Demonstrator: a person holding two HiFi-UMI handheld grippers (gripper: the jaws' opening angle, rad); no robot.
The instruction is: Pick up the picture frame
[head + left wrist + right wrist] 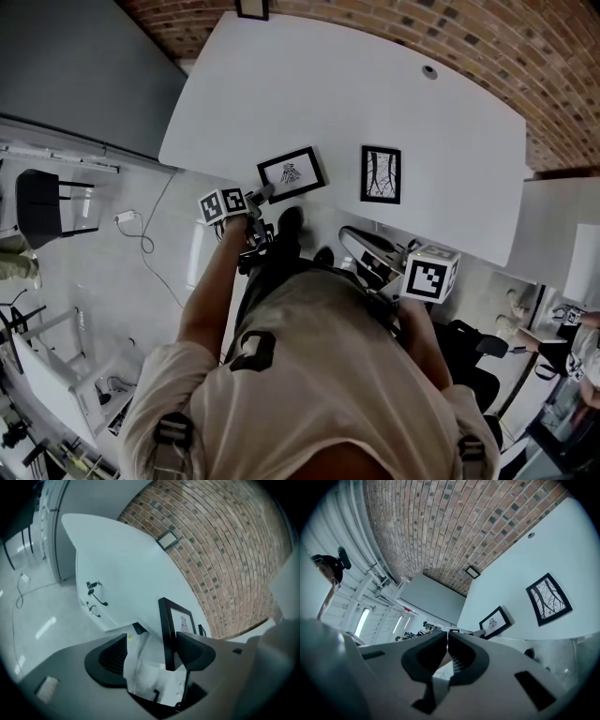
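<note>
Two black picture frames lie on the white table (375, 84) near its front edge. The left picture frame (291, 173) shows a small leaf drawing; the right frame (381, 174) shows branches. My left gripper (265, 194) is at the left frame's near corner, open wide. In the left gripper view, that frame's black edge (166, 634) stands between the jaws, close against the right one, with a wide gap to the left one. My right gripper (352, 239) hangs shut and empty off the table's front edge, and its view shows both frames (494, 622) (548, 598).
A third small frame (251, 8) leans at the table's far edge by the brick wall (487, 37). A round cable hole (429, 71) sits in the tabletop. A black chair (42, 202) and a cable (150, 234) are on the floor to the left.
</note>
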